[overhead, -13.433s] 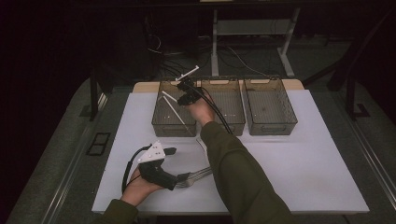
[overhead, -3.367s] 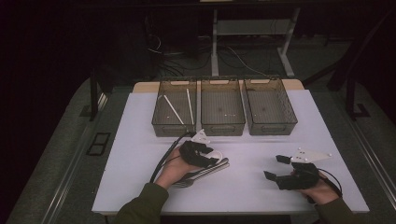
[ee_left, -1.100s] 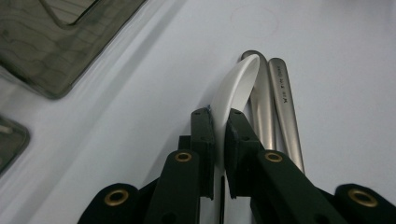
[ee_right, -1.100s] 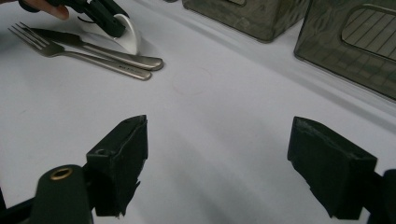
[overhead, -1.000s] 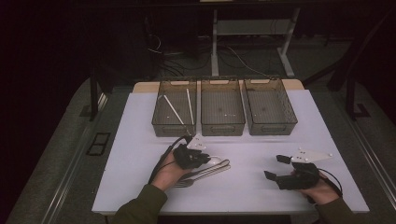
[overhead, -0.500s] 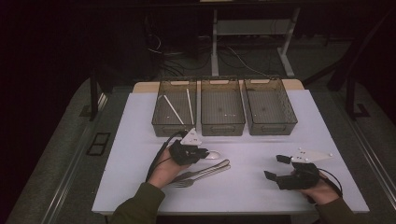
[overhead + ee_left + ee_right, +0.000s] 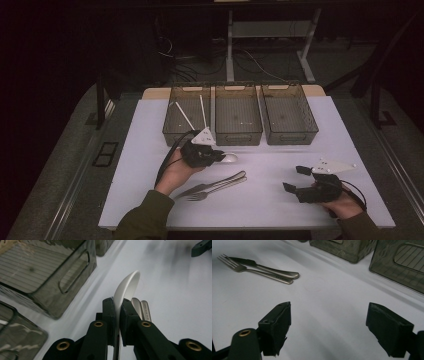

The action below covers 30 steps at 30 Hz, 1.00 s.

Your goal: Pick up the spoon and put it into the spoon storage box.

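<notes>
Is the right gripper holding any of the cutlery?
No, the right gripper is open with nothing between its fingers; the fork and knife lie apart on the table.

High view looks forward and down from the person's side, far off, taking in the whole table (image 7: 150,200) and 3 bins (image 7: 238,120). Left gripper view sits close over the table, facing along its jaws toward the bins (image 7: 50,272). Right gripper view sits low, facing across the table to the fork (image 7: 249,271) and knife (image 7: 267,268). All 3 share the table, bins and cutlery handles.
</notes>
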Tool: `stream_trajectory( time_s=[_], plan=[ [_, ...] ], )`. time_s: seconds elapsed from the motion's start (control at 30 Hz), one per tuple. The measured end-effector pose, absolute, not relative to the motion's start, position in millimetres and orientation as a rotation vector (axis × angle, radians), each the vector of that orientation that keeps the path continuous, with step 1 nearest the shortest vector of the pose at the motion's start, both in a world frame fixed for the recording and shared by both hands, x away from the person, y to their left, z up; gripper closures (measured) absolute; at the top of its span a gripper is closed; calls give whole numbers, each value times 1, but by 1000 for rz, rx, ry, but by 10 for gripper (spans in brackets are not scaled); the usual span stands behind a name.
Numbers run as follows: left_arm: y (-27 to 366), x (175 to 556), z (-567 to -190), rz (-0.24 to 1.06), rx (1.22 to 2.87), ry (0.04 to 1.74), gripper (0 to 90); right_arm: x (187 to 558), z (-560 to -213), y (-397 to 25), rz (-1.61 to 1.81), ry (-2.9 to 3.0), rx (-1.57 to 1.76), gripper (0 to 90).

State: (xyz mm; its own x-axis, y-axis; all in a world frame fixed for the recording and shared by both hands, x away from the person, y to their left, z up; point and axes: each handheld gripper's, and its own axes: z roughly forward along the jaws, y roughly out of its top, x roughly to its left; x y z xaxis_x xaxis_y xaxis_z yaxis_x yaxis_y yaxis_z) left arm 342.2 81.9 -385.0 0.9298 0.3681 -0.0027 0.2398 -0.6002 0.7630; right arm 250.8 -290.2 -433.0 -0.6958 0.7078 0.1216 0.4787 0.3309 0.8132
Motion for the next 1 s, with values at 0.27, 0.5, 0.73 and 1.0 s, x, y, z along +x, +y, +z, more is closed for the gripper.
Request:
stream_trajectory(
  time_s=[0.27,0.5,0.73,1.0],
  plan=[
    [78,356,-362,215,2221,410,830,251,-433,-291,1301,2337,1073,199],
    [74,373,-342,230,2210,389,830,251,-433,-291,1305,2336,1079,199],
    [63,387,-327,252,2208,371,830,251,-433,-291,1308,2334,1081,199],
    [42,408,-319,289,2226,360,830,251,-432,-291,1313,2333,1083,199]
  ],
)
